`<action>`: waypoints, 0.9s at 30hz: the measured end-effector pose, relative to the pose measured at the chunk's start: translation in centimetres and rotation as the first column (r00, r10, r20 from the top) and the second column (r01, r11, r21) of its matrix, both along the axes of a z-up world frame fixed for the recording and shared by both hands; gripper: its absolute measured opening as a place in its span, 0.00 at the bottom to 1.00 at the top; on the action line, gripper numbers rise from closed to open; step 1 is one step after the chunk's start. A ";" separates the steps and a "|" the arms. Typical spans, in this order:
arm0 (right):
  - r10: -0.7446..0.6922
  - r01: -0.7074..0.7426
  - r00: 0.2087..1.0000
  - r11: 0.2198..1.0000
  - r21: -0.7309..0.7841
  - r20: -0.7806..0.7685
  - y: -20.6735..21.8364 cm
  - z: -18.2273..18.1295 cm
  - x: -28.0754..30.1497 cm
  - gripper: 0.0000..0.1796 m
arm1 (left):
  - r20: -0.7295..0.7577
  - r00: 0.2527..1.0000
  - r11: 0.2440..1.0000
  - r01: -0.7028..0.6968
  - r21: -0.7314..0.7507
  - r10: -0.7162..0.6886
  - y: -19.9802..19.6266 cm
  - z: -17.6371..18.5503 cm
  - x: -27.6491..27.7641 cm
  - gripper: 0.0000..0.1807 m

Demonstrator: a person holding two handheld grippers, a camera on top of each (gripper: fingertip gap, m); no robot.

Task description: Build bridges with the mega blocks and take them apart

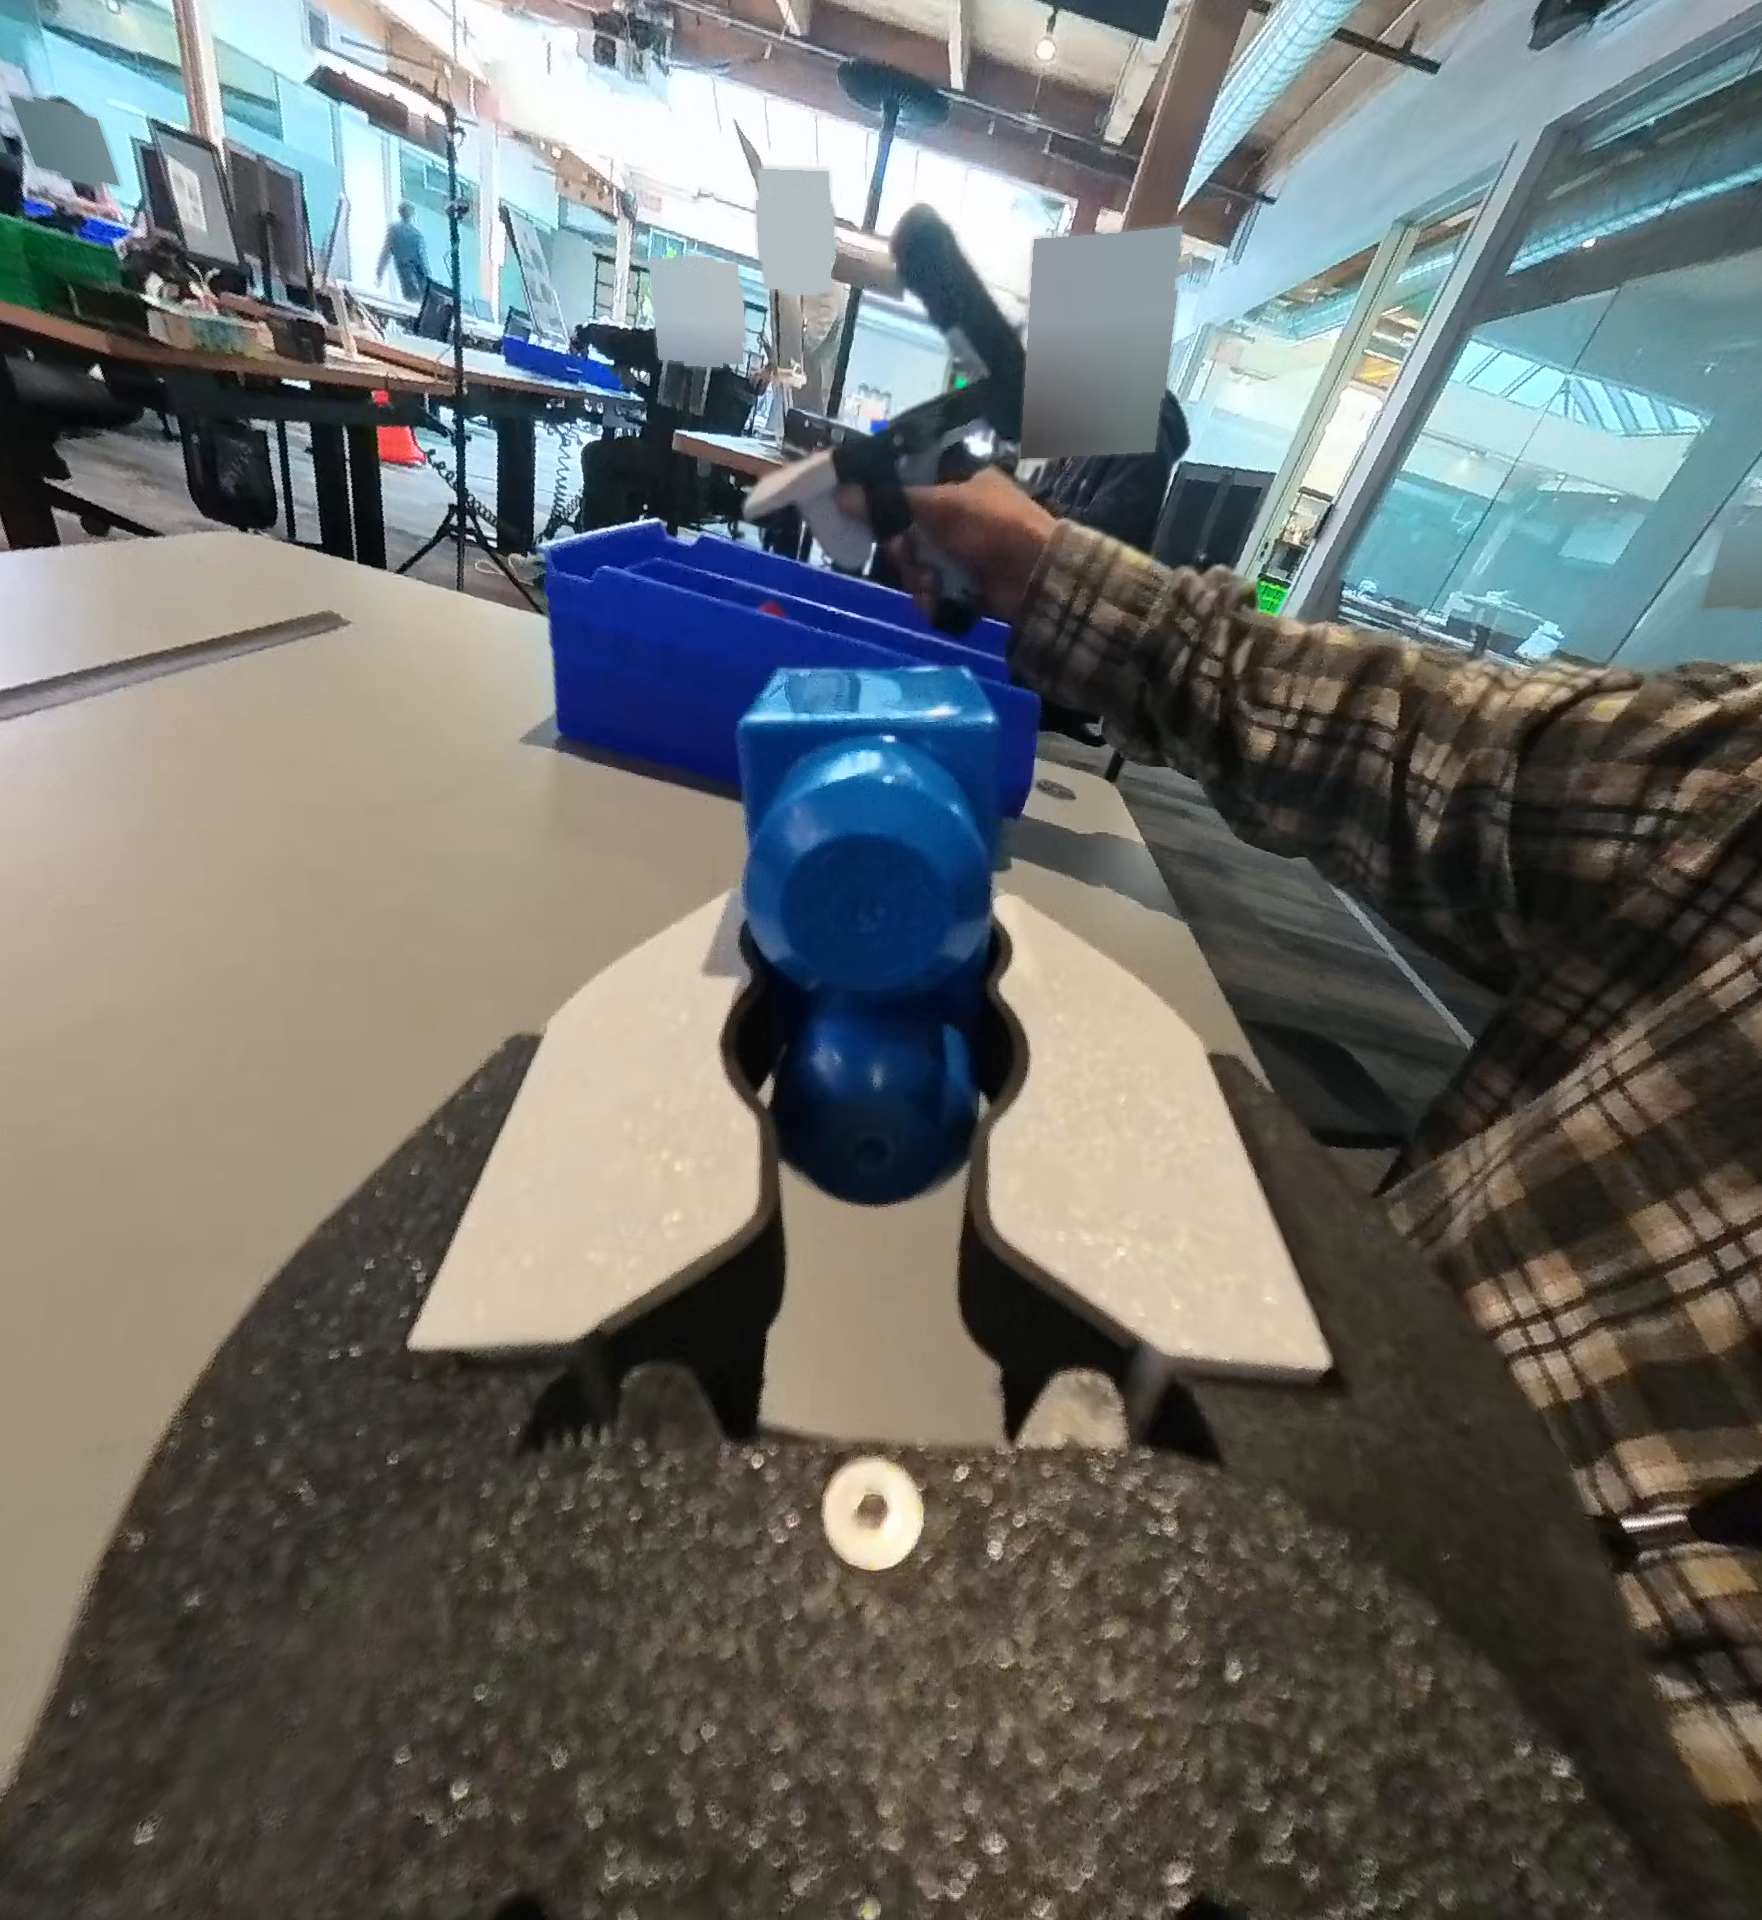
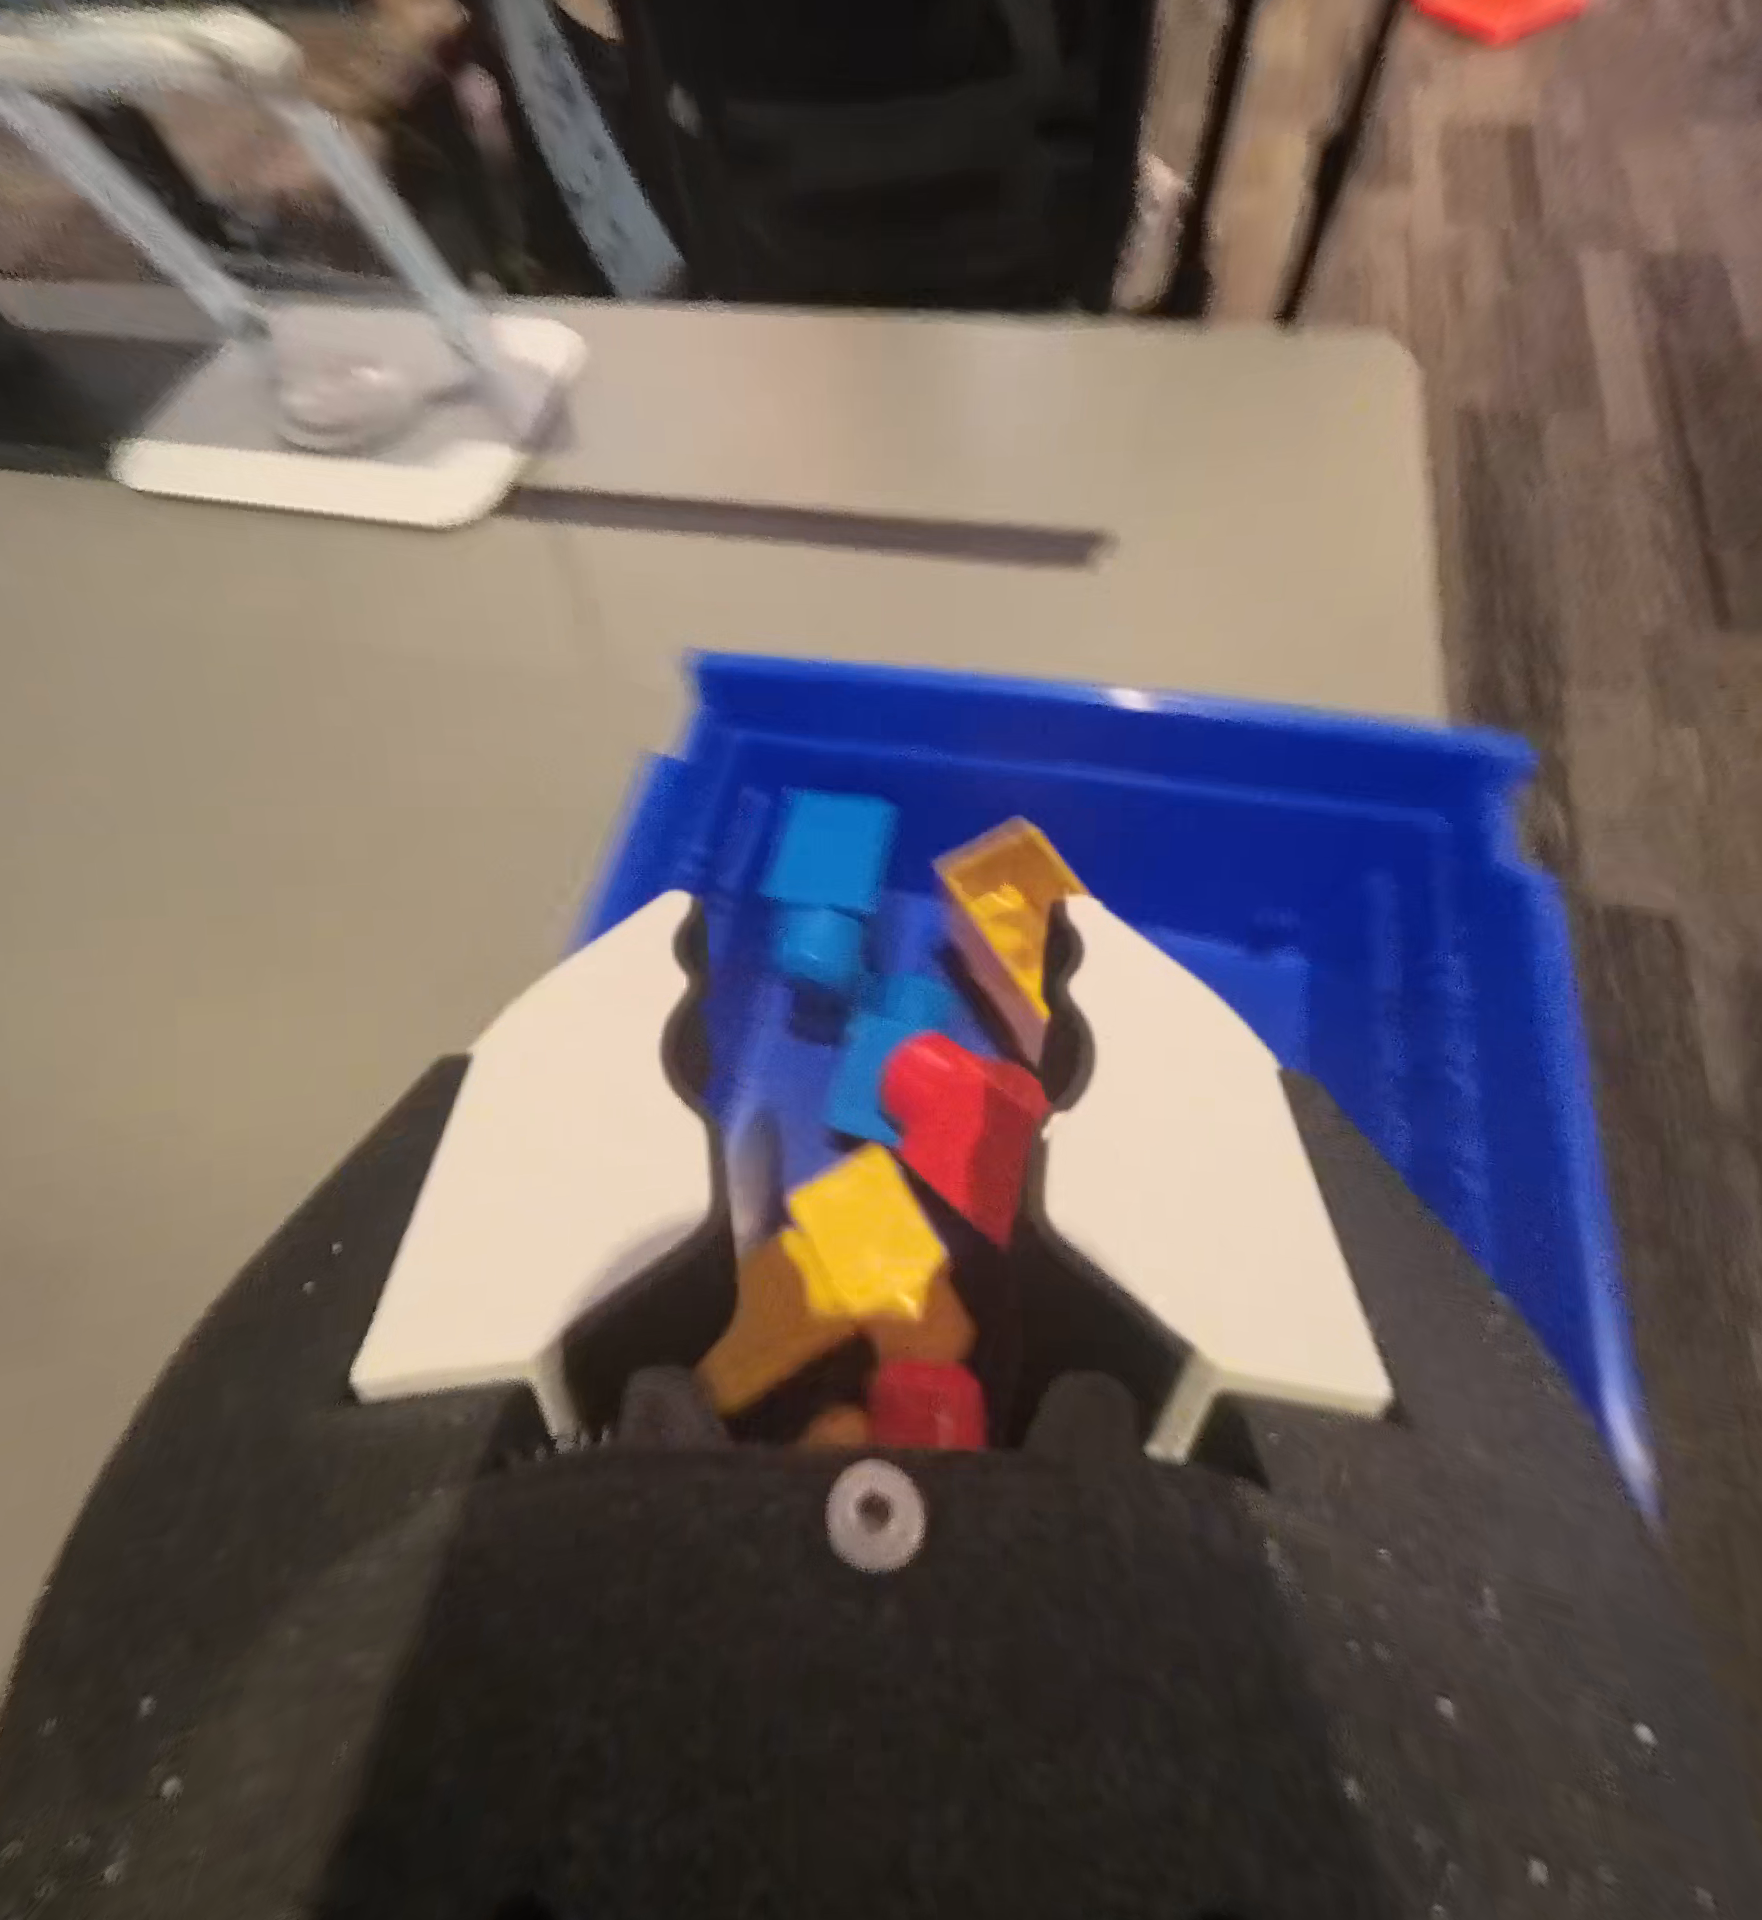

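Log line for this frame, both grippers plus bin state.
left gripper: shut on blue block, over table | right gripper: open, empty, above blue bin | bin: loose blue, red, yellow blocks

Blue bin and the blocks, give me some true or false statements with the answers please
1. The left gripper grips a blue block. True.
2. The blue bin is empty. False: it holds blue, red and yellow blocks.
3. The right gripper is shut on a red block. False: its jaws are open above the bin.
4. The bin stands on the grey table. True.
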State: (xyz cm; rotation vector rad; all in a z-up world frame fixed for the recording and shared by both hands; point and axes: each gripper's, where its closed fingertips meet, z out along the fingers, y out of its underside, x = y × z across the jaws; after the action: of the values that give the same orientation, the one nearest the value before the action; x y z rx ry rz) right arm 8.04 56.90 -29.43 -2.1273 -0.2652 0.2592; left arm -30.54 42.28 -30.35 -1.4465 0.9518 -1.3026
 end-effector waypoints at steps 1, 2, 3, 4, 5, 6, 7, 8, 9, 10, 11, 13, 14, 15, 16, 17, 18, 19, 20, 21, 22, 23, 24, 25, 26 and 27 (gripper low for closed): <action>0.077 -0.076 0.997 0.996 0.045 -0.015 -0.3 1.2 -2.4 0.35 | -0.007 1.000 1.000 0.009 -0.009 -0.009 0.0 -0.2 0.1 0.20; 0.175 -0.172 0.984 0.981 0.085 -0.028 -0.9 2.4 -5.3 0.35 | -0.018 1.000 1.000 0.016 -0.016 -0.016 -0.1 -0.3 0.1 0.20; 0.290 -0.284 0.956 0.952 0.113 -0.038 -1.7 3.4 -8.7 0.35 | -0.032 0.999 1.000 0.019 -0.018 -0.019 -0.1 -0.6 0.2 0.20; 0.417 -0.409 0.908 0.904 0.125 -0.048 -3.0 4.1 -12.5 0.35 | -0.049 0.999 1.000 0.022 -0.018 -0.023 -0.1 -0.9 0.4 0.20; 0.534 -0.525 0.844 0.843 0.117 -0.055 -4.6 4.5 -16.3 0.36 | -0.070 0.997 0.999 0.028 -0.019 -0.029 -0.2 -1.2 0.5 0.20; 0.645 -0.639 0.762 0.763 0.098 -0.058 -6.4 4.7 -19.9 0.36 | -0.089 0.995 0.999 0.032 -0.019 -0.033 -0.3 -1.5 0.7 0.20; 0.734 -0.731 0.677 0.679 0.065 -0.052 -8.2 4.6 -23.1 0.38 | -0.108 0.994 0.999 0.034 -0.016 -0.036 -0.4 -1.8 0.8 0.20; 0.799 -0.798 0.601 0.602 0.023 -0.030 -9.8 4.2 -25.8 0.40 | -0.129 0.991 0.999 0.037 -0.016 -0.039 -0.5 -2.1 1.0 0.20; 0.848 -0.848 0.530 0.530 -0.021 0.001 -11.2 3.7 -28.2 0.41 | -0.149 0.988 0.999 0.038 -0.015 -0.040 -0.5 -2.3 1.1 0.20; 0.881 -0.878 0.472 0.473 -0.069 0.033 -12.2 3.0 -30.1 0.41 | -0.163 0.986 0.999 0.038 -0.012 -0.039 -0.6 -2.5 1.2 0.20; 0.903 -0.896 0.425 0.430 -0.112 0.065 -13.0 2.4 -31.7 0.41 | -0.170 0.985 0.999 0.040 -0.008 -0.041 -0.7 -2.6 1.3 0.20; 0.936 -0.923 0.340 0.350 -0.157 0.086 -14.2 1.7 -34.5 0.39 | -0.174 0.984 0.999 0.047 -0.008 -0.047 -0.8 -2.6 1.4 0.20; 0.947 -0.931 0.312 0.321 -0.173 0.078 -14.7 1.4 -35.6 0.37 | -0.174 0.983 0.999 0.050 -0.009 -0.051 -0.9 -2.6 1.4 0.20; 0.955 -0.937 0.290 0.297 -0.185 0.066 -15.0 1.2 -36.4 0.35 | -0.174 0.983 0.998 0.054 -0.008 -0.055 -1.0 -2.5 1.4 0.20; 0.961 -0.941 0.271 0.277 -0.194 0.055 -15.2 1.1 -37.1 0.34 | -0.174 0.983 0.998 0.058 -0.006 -0.059 -1.1 -2.5 1.4 0.20; 0.965 -0.944 0.258 0.260 -0.201 0.039 -15.3 1.0 -37.6 0.33 | -0.175 0.983 0.998 0.063 -0.003 -0.063 -1.2 -2.4 1.5 0.20; 0.969 -0.948 0.244 0.243 -0.208 0.020 -15.5 0.8 -38.1 0.31 | -0.178 0.982 0.998 0.066 0.002 -0.065 -1.3 -2.4 1.5 0.20; 0.972 -0.949 0.234 0.229 -0.216 0.001 -15.7 0.7 -38.5 0.30 | -0.180 0.981 0.998 0.069 0.007 -0.066 -1.4 -2.3 1.6 0.20; 0.974 -0.948 0.228 0.219 -0.229 -0.013 -15.8 0.4 -38.8 0.29 | -0.183 0.981 0.997 0.073 0.011 -0.070 -1.5 -2.3 1.6 0.20; 0.974 -0.947 0.224 0.212 -0.243 -0.021 -15.8 0.1 -39.1 0.29 | -0.185 0.980 0.997 0.078 0.014 -0.074 -1.6 -2.3 1.7 0.20; 0.976 -0.945 0.215 0.201 -0.257 -0.028 -16.0 -0.3 -39.3 0.29 | -0.184 0.980 0.996 0.082 0.019 -0.077 -1.8 -2.2 1.8 0.20; 0.978 -0.942 0.207 0.189 -0.276 -0.037 -16.2 -0.7 -39.5 0.27 | -0.182 0.980 0.996 0.088 0.023 -0.082 -1.9 -2.1 1.8 0.20; 0.979 -0.939 0.200 0.179 -0.294 -0.042 -16.3 -0.9 -39.5 0.20 | -0.186 0.979 0.995 0.092 0.027 -0.085 -2.0 -2.1 1.9 0.20; 0.978 -0.936 0.205 0.185 -0.300 -0.036 -16.3 -1.0 -39.6 0.20 | -0.188 0.979 0.995 0.090 0.033 -0.082 -2.0 -2.1 1.9 0.20; 0.979 -0.937 0.201 0.186 -0.294 -0.022 -16.3 -0.8 -39.5 0.20 | -0.171 0.982 0.995 0.089 0.043 -0.080 -2.0 -1.9 1.8 0.20; 0.978 -0.942 0.206 0.194 -0.274 -0.017 -16.3 -0.3 -39.5 0.20 | -0.149 0.986 0.995 0.088 0.048 -0.080 -2.0 -1.6 1.8 0.21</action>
State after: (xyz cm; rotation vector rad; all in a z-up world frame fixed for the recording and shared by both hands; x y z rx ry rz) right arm -31.43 40.55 -29.77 -1.8597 -1.8332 0.8944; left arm -28.78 40.29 -31.94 -1.4895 1.1476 -1.2332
